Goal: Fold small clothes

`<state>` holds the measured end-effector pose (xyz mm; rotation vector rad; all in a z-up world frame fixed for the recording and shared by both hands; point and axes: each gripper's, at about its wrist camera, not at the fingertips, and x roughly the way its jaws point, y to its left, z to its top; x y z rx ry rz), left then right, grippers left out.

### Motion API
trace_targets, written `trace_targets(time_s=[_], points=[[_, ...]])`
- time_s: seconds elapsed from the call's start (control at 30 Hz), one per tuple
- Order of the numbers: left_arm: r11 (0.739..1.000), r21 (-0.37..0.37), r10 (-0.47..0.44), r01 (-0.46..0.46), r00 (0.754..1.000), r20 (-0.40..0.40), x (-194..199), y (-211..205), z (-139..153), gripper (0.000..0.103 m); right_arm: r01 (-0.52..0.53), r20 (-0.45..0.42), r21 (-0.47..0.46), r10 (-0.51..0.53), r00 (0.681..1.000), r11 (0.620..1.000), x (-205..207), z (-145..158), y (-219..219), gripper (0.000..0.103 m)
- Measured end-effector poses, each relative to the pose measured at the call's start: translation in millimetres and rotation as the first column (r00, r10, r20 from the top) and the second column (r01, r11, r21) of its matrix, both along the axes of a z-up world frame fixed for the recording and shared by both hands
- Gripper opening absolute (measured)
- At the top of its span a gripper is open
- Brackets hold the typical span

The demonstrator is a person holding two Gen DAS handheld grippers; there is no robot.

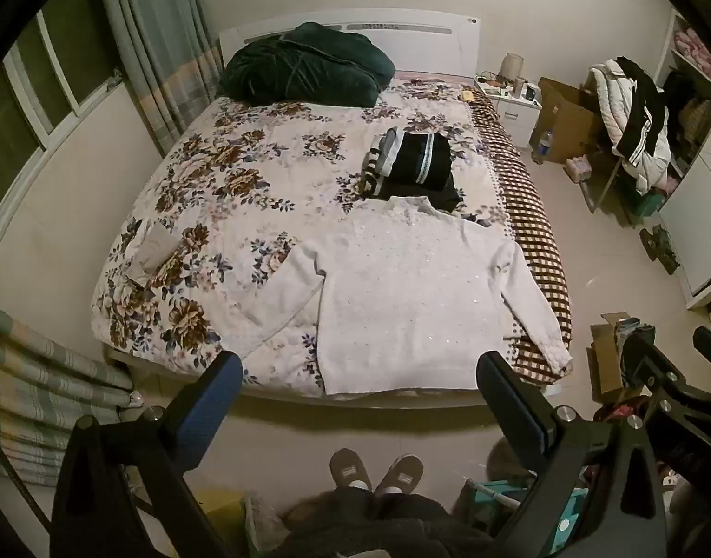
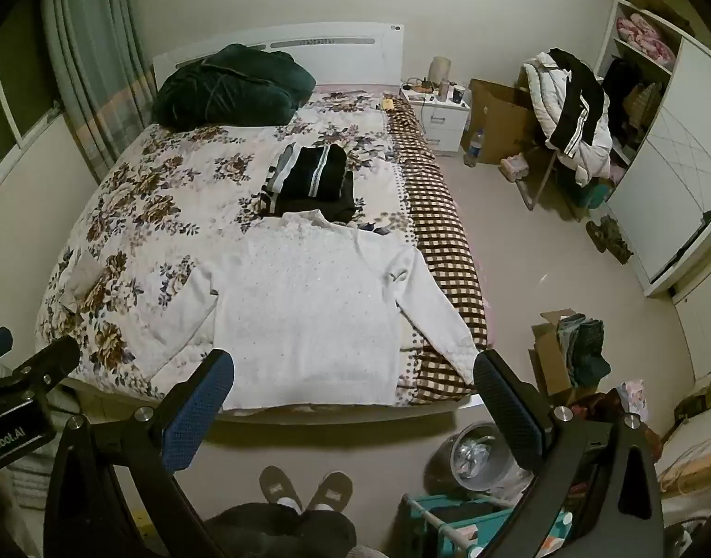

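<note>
A white knit sweater (image 1: 402, 297) (image 2: 304, 311) lies spread flat, front up, at the foot of the bed, both sleeves angled outward. Behind it sits a stack of folded dark clothes (image 1: 411, 162) (image 2: 309, 179) with striped trim. A small folded beige piece (image 1: 151, 251) (image 2: 79, 274) rests near the bed's left edge. My left gripper (image 1: 360, 372) hangs open above the floor short of the sweater's hem, nothing between its fingers. My right gripper (image 2: 355, 372) is open too, held back from the bed at the same height, empty.
The bed (image 1: 244, 172) has a floral quilt, a checked blanket (image 2: 444, 251) along its right side and a dark green duvet bundle (image 1: 304, 65) at the headboard. The person's slippered feet (image 2: 304, 488) stand at the bed's foot. Boxes (image 2: 555, 362), a bin (image 2: 476, 455) and a clothes-laden chair (image 2: 574, 111) crowd the right floor.
</note>
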<state>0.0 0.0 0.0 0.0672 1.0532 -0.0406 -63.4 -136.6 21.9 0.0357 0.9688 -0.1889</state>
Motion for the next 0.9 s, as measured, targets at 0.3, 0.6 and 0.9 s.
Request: trace_targets(time_s=[0.3, 0.6, 0.9], points=[[1.0, -0.005, 0.0, 0.0, 1.0, 0.004, 0, 0, 0, 0.103, 0.0, 0.005, -0.005, 0.0, 1.0, 1.0, 0, 0, 0, 0.103], [1.0, -0.007, 0.0, 0.0, 1.0, 0.009, 0, 0, 0, 0.103, -0.003, 0.009, -0.005, 0.003, 1.0, 1.0, -1, 1, -1, 0.103], [1.0, -0.008, -0.001, 0.001, 1.0, 0.015, 0, 0, 0, 0.103, -0.013, 0.016, -0.012, 0.013, 1.0, 1.0, 2, 14, 7, 0.103]])
